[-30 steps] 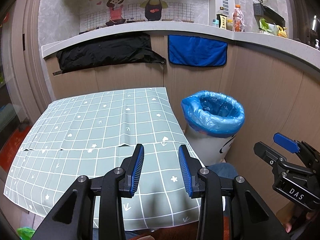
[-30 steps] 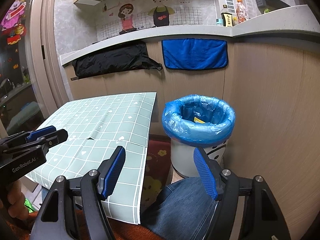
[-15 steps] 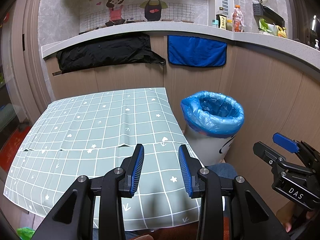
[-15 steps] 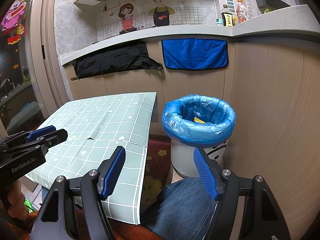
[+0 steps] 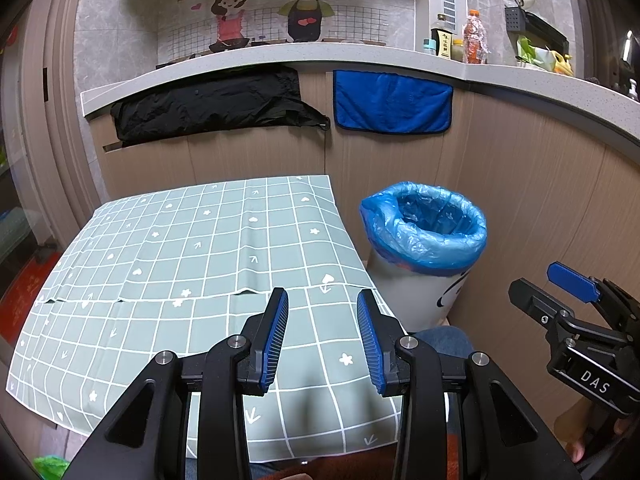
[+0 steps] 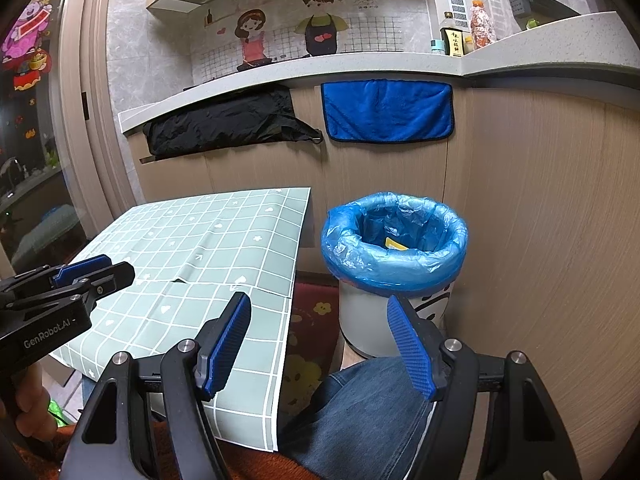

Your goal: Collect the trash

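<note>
Nearest, the left tongs (image 5: 322, 336) and the right tongs (image 6: 320, 344) both stand spread with nothing between them, over the green checked tabletop (image 5: 192, 248) and a denim knee (image 6: 372, 400). Only the right view looks into the blue-lined trash bin (image 6: 394, 236) beside the tabletop, showing a yellow scrap (image 6: 394, 244) inside, and reads "GenRobot.AI" on the left tool; the left view reads "DAS" on the right. Farther back a blue towel (image 5: 394, 102) hangs below the counter.

Left wrist view: looked down over table (image 5: 168, 248), bin (image 5: 424, 240) at 2 o'clock. Right wrist view: faced bin (image 6: 394, 248) at 12, nearer. Shared: table, bin, counter (image 6: 320, 66).
</note>
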Motion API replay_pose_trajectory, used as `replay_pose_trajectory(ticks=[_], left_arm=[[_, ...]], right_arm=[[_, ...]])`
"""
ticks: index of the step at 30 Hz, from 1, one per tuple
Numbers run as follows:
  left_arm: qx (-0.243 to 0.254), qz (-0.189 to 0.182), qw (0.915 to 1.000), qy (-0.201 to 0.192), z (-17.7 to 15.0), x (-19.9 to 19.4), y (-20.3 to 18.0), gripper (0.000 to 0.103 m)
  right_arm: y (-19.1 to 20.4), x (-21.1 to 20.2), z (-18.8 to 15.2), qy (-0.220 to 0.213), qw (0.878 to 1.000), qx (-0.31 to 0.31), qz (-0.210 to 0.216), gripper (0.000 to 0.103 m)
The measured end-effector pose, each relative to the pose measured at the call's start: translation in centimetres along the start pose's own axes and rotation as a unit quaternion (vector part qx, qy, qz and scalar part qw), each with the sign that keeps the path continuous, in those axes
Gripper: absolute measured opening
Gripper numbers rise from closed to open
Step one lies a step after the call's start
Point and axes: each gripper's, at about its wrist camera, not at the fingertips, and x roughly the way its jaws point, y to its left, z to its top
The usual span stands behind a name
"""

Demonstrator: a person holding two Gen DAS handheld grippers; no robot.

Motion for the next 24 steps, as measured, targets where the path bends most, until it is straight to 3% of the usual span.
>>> replay_pose_trajectory(ticks=[24], left_arm=[[0.0, -0.002, 1.0, 0.0, -0.23, 0.05, -0.29, 0.037]], right_arm=[[-0.41, -0.13, 0.22, 0.001, 1.0, -0.001, -0.001, 0.068]])
